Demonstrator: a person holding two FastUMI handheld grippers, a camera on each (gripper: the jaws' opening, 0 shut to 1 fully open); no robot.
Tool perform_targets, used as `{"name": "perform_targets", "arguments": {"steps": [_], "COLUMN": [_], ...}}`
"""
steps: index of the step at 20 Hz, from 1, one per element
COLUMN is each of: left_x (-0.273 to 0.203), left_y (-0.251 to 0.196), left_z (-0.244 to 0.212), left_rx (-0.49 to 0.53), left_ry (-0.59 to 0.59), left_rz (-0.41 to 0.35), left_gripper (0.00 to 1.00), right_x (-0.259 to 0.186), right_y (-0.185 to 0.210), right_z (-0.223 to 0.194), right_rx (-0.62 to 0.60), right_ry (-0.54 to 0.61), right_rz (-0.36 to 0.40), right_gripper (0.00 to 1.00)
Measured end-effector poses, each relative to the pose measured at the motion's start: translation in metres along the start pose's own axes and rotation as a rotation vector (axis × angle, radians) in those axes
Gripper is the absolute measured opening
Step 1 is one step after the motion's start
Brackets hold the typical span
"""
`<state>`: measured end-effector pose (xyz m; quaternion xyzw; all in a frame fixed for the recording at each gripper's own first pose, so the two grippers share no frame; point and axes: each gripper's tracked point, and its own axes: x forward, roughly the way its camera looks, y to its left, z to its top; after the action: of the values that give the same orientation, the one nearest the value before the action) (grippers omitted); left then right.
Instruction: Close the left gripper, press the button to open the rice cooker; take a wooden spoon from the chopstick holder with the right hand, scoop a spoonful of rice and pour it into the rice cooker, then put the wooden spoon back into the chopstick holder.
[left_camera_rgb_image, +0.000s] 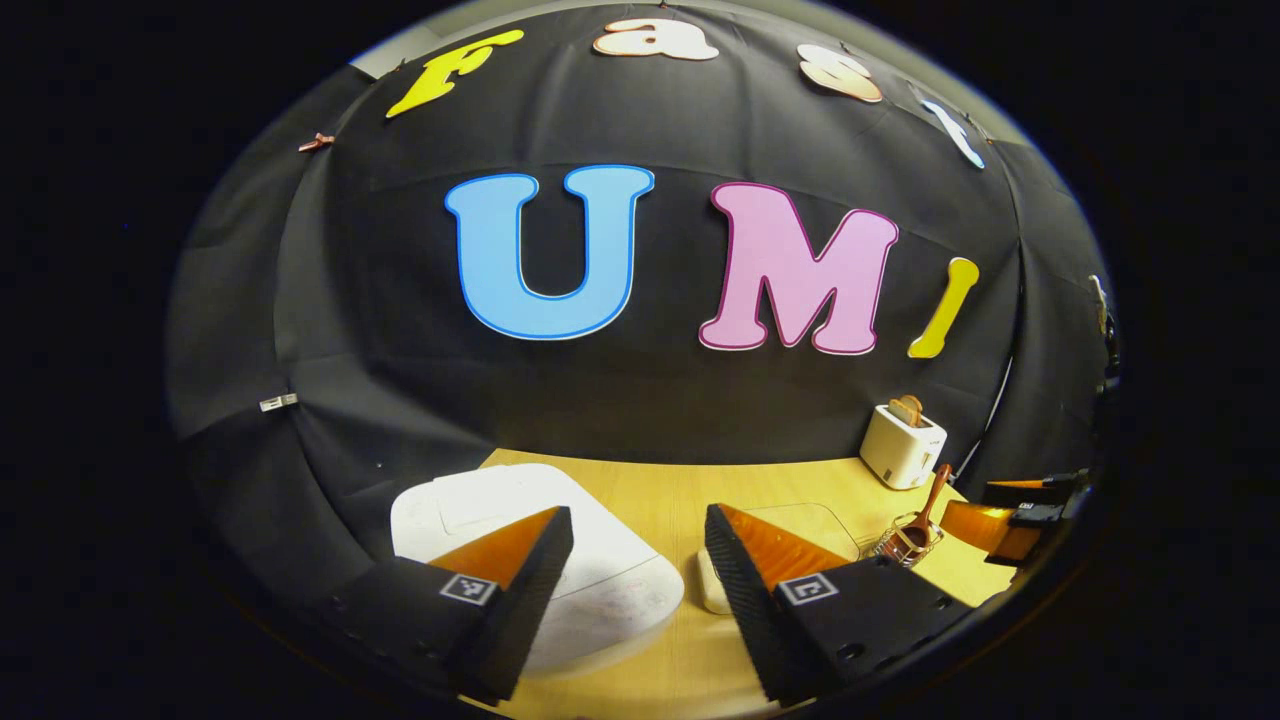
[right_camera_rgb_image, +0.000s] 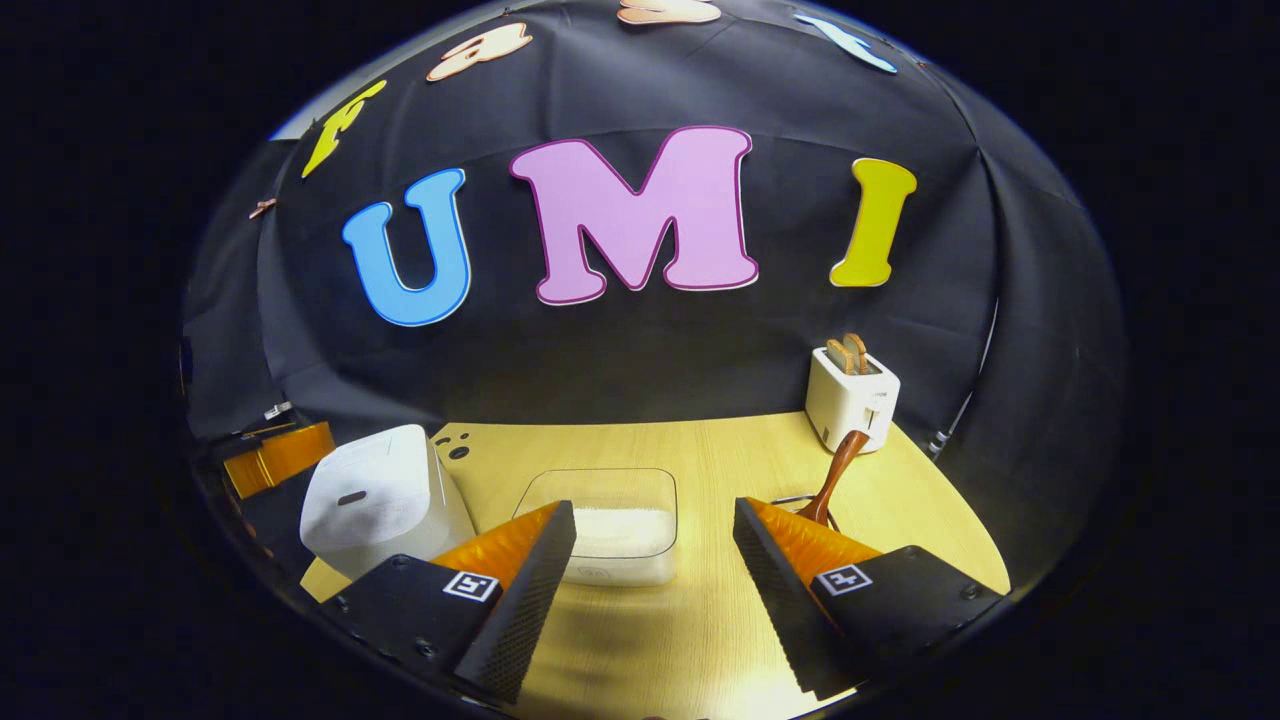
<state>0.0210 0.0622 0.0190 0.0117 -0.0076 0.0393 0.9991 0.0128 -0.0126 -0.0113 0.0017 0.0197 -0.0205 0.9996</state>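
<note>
The white rice cooker (left_camera_rgb_image: 480, 500) sits with its lid down just under and ahead of my left gripper (left_camera_rgb_image: 638, 515), which is open and holds nothing. In the right gripper view the cooker (right_camera_rgb_image: 385, 495) stands at the left. A clear box of rice (right_camera_rgb_image: 615, 530) lies straight ahead between the fingers of my open right gripper (right_camera_rgb_image: 653, 507). The wooden spoon (right_camera_rgb_image: 838, 470) stands handle-up in the wire chopstick holder (left_camera_rgb_image: 908, 540), partly hidden behind the right finger. The spoon (left_camera_rgb_image: 935, 495) also leans out of the holder in the left gripper view.
A white toaster (right_camera_rgb_image: 850, 395) with toast in it stands at the back right of the wooden table (right_camera_rgb_image: 700, 450). The other gripper (left_camera_rgb_image: 1030, 510) hovers at the far right in the left gripper view. The rice box (left_camera_rgb_image: 820, 520) lies between cooker and holder.
</note>
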Motion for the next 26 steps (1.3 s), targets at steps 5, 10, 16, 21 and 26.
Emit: {"name": "perform_targets", "arguments": {"steps": [5, 10, 16, 21, 26], "left_x": [0.008, 0.019, 0.043, 0.049, 0.047], "left_y": [0.018, 0.047, 0.072, 0.077, 0.078], "left_z": [0.002, -0.018, -0.088, -0.100, -0.104], "left_rx": [-0.008, -0.086, -0.145, -0.149, -0.134], "left_ry": [0.021, 0.084, 0.301, 0.315, 0.332], "left_rz": [-0.006, 0.051, 0.066, 0.068, 0.081], "left_gripper": [0.46, 0.05, 0.05, 0.05, 0.06], "right_x": [0.000, -0.004, -0.008, -0.010, -0.011], "right_y": [-0.003, -0.005, -0.004, -0.006, -0.003], "right_z": [-0.003, -0.009, -0.015, -0.020, -0.025], "right_rx": [0.006, 0.006, 0.000, -0.001, 0.010], "right_ry": [0.012, 0.027, 0.043, 0.053, 0.073], "right_rz": [-0.010, -0.022, -0.028, -0.038, -0.037], "right_gripper": [0.99, 0.99, 0.99, 0.99, 0.99]}}
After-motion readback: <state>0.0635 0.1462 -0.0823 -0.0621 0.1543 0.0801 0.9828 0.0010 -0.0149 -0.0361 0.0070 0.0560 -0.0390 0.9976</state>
